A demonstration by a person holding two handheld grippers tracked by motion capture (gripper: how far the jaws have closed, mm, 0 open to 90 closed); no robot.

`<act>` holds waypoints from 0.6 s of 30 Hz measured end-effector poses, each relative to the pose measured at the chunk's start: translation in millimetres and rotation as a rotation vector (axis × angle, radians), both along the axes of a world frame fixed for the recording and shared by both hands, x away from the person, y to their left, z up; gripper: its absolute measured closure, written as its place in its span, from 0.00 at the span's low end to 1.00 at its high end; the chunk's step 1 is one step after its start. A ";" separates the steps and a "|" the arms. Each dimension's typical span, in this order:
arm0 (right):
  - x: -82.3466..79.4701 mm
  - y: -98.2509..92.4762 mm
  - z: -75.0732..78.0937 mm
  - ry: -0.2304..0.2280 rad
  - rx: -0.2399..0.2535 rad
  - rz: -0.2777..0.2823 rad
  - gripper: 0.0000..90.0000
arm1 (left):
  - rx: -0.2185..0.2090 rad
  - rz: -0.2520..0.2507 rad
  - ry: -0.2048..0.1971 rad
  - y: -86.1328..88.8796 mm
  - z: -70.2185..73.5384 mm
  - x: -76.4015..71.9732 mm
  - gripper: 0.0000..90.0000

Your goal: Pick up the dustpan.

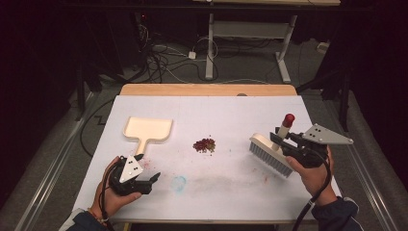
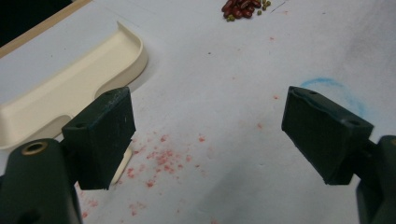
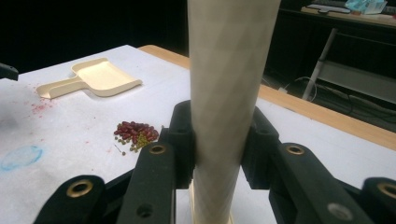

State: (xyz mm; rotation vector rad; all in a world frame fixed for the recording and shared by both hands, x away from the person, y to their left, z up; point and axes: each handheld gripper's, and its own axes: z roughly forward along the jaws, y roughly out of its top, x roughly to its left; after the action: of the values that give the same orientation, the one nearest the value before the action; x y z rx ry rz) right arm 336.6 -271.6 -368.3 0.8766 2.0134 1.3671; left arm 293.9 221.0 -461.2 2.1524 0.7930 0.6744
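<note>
Brush (image 1: 271,153) handle clamped in right gripper (image 3: 218,154); left gripper (image 2: 208,135) gapes wide beside dustpan (image 2: 70,88).

My dustpan (image 1: 147,129) looks like smooth cream plastic, a bit glossy. The table (image 1: 231,183) has a matt white paper-like cover, wood edge at the back.

A white-covered bench (image 1: 231,110) fills the middle of the frame, with a faint blue ring (image 1: 179,183) and pinkish red smudges (image 2: 163,156) low on it. Upper centre, tangled cables (image 1: 163,60) lie on the floor beside white desk legs (image 1: 210,48)
</note>
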 end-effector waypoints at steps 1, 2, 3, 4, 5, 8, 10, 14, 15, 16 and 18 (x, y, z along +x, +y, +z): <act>0.0 0.0 0.0 0.000 0.000 0.000 0.78 | -0.001 -0.001 -0.001 -0.4 0.2 0.1 0.19; -0.6 0.0 -0.4 0.001 -0.001 0.000 0.78 | -0.001 -0.003 -0.003 -0.9 0.4 0.2 0.19; -1.5 -0.6 -1.1 0.001 -0.002 -0.004 0.78 | 0.002 -0.006 -0.003 -1.5 0.7 0.0 0.19; -1.5 -0.6 -1.1 0.001 -0.002 -0.004 0.78 | 0.003 -0.008 -0.004 -2.1 0.8 -0.3 0.19; -2.0 -1.2 -1.1 0.001 -0.005 -0.006 0.78 | 0.006 -0.011 -0.004 -2.6 0.8 -0.5 0.19; -3.6 -1.7 -0.3 -0.001 -0.004 -0.009 0.78 | 0.003 -0.014 0.007 -3.9 0.5 -1.0 0.19; -3.8 -1.7 -0.4 -0.003 -0.008 -0.007 0.78 | 0.007 -0.019 0.005 -4.0 0.7 -0.6 0.19; -5.4 -1.9 -3.2 0.008 -0.010 -0.011 0.78 | 0.004 -0.023 0.003 -5.1 1.4 -0.3 0.19; -5.2 -1.6 -3.2 0.009 -0.012 -0.012 0.78 | 0.010 -0.025 0.003 -5.6 1.1 -0.4 0.19; -4.9 -0.8 -2.9 0.009 -0.010 -0.010 0.78 | 0.013 -0.026 0.003 -5.9 0.9 -0.4 0.19; -2.5 1.8 -2.5 0.003 -0.011 -0.008 0.78 | 0.012 -0.025 0.005 -5.9 1.0 0.0 0.19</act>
State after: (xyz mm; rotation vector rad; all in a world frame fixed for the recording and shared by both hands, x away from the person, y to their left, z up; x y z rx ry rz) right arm 334.1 -269.7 -370.8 0.8808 2.0157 1.3498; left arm 293.9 215.1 -460.3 2.1722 0.7653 0.6635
